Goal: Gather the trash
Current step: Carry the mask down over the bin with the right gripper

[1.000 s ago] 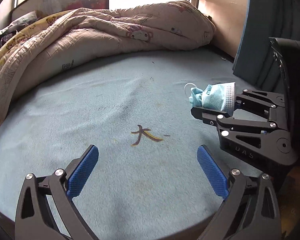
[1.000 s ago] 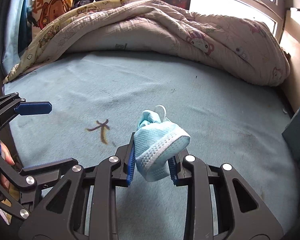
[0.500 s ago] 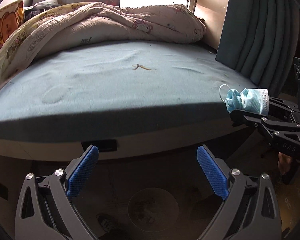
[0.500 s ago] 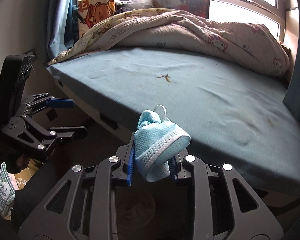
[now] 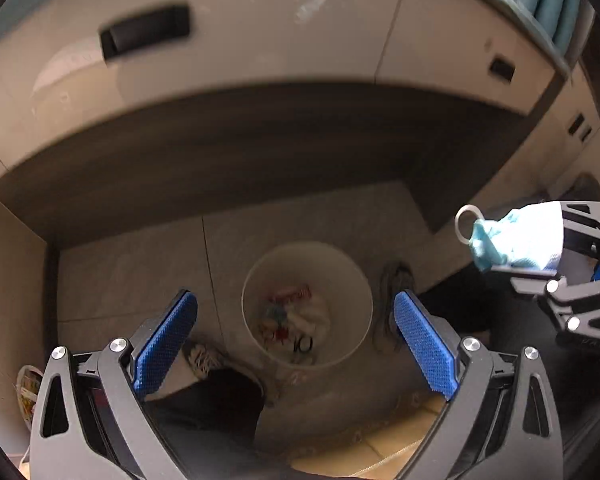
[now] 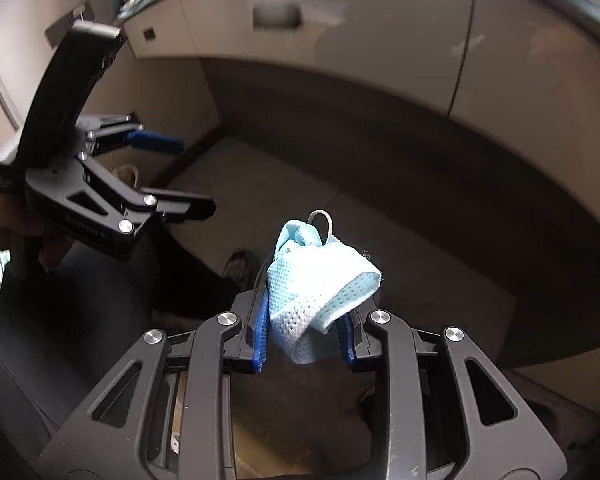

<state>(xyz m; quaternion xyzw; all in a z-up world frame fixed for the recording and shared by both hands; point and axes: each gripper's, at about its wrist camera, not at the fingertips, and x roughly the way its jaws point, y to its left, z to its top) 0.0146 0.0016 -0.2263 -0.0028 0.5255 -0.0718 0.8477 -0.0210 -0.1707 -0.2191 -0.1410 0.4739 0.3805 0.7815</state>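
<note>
My right gripper point(image 6: 304, 332) is shut on a crumpled light blue face mask point(image 6: 316, 280) with a white ear loop. The mask also shows at the right edge of the left wrist view point(image 5: 516, 240), held in the air to the right of and above a round white trash bin point(image 5: 340, 264) on the floor. The bin holds several bits of trash. My left gripper point(image 5: 296, 340) is open and empty, pointing down with the bin between its blue pads point(image 5: 164, 344). It also shows in the right wrist view point(image 6: 168, 176), at the left.
The bed's base with drawer fronts and dark recessed handles point(image 5: 144, 34) arches across the top, with a dark recess under it. The person's shoes point(image 5: 392, 300) and dark trousers point(image 5: 216, 404) stand on the tiled floor beside the bin. A bag point(image 5: 26, 396) lies at lower left.
Both grippers have swung down from the bed's edge to face the floor. The trash bin has come into full view below the left gripper. The mask stays clamped in the right gripper.
</note>
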